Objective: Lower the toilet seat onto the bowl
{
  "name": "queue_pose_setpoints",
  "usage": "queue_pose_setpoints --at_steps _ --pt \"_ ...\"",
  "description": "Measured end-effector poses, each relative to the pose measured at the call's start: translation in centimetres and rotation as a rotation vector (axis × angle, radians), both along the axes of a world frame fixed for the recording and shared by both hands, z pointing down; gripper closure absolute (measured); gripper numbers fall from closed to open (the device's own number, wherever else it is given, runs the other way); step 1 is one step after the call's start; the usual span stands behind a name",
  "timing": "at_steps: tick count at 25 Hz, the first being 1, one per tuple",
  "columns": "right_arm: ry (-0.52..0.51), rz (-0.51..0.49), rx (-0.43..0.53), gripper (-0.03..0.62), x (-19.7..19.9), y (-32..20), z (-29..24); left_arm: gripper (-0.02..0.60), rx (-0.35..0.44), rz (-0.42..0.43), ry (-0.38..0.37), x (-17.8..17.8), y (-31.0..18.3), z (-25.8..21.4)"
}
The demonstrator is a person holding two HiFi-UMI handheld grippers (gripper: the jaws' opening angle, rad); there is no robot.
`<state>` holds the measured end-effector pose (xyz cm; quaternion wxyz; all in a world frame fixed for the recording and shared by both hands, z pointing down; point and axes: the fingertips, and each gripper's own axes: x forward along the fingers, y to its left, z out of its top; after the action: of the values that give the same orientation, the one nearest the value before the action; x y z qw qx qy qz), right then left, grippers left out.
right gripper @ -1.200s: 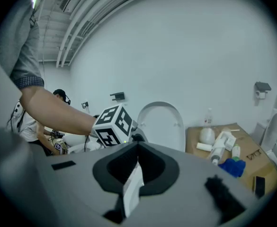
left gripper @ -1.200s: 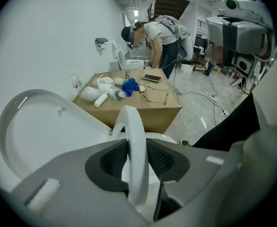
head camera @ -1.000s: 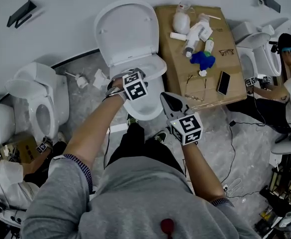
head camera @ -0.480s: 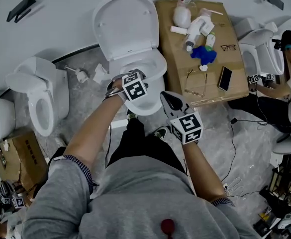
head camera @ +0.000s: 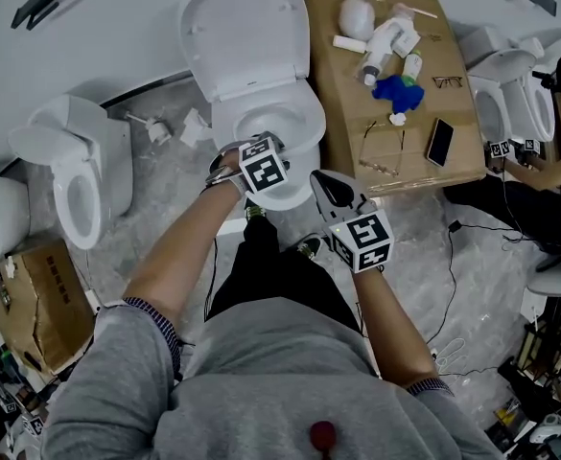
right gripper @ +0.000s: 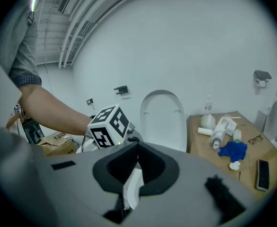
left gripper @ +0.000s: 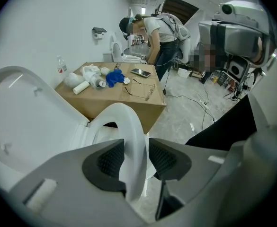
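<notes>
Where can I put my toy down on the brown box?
The strip of the cardboard box nearest the toilet is bare, below the white bottles. The far end is crowded with bottles; the blue bundle and phone fill the right.

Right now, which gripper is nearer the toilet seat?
Left. The left gripper straddles the front rim of the toilet seat, its jaws having just been opening; the right gripper hangs clear, off its front right, jaws shut.

White wall [head camera: 117, 56] carries a black fixture [head camera: 38, 12]. Floor [head camera: 160, 180] is grey, mottled. A spare toilet [head camera: 69, 175] and cardboard box [head camera: 35, 305] stand left; a cluttered cardboard table [head camera: 338, 113] stands right.
</notes>
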<state>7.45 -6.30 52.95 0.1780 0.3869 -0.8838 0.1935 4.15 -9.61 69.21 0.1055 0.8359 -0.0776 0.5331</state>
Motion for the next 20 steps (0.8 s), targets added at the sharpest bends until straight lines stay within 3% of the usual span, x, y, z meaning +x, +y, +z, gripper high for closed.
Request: queue_pose_setpoints --at_steps 20 --pt "-0.004 0.001 -0.045 0.580 2.0 2.2 6.6 0.410 -0.077 -0.034 -0.004 1.4 5.7 5.7"
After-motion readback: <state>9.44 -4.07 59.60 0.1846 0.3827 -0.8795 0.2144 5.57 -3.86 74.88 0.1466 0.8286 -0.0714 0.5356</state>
